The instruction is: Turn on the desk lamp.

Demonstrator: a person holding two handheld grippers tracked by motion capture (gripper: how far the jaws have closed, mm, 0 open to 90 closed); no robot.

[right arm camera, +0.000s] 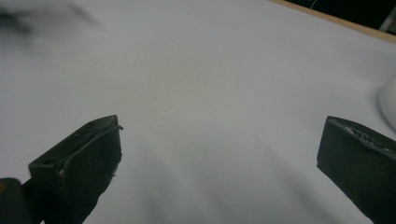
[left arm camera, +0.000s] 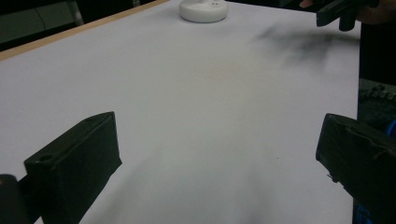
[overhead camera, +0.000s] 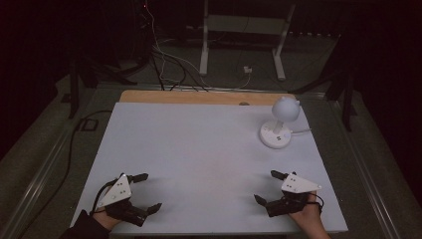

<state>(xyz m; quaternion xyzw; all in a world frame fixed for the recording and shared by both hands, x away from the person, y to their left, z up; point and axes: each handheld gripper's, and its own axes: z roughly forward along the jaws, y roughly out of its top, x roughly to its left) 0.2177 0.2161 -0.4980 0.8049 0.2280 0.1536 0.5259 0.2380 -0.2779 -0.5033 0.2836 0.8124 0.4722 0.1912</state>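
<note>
Well short of the small white round-based desk lamp with globe head (overhead camera: 278, 124) on the white tabletop (overhead camera: 199, 154), left gripper (overhead camera: 145, 191) and right gripper (overhead camera: 267, 187) rest wide-jawed and empty, seemingly poised to reach.

The bench (overhead camera: 199, 149) is plain pale white with no pattern, edged by a strip of light brown wood along the top of the frame. At upper right stands a white lamp (overhead camera: 279, 124). The left claw (overhead camera: 144, 191) and right claw (overhead camera: 266, 186) are black, each topped by a light grey plate.
</note>
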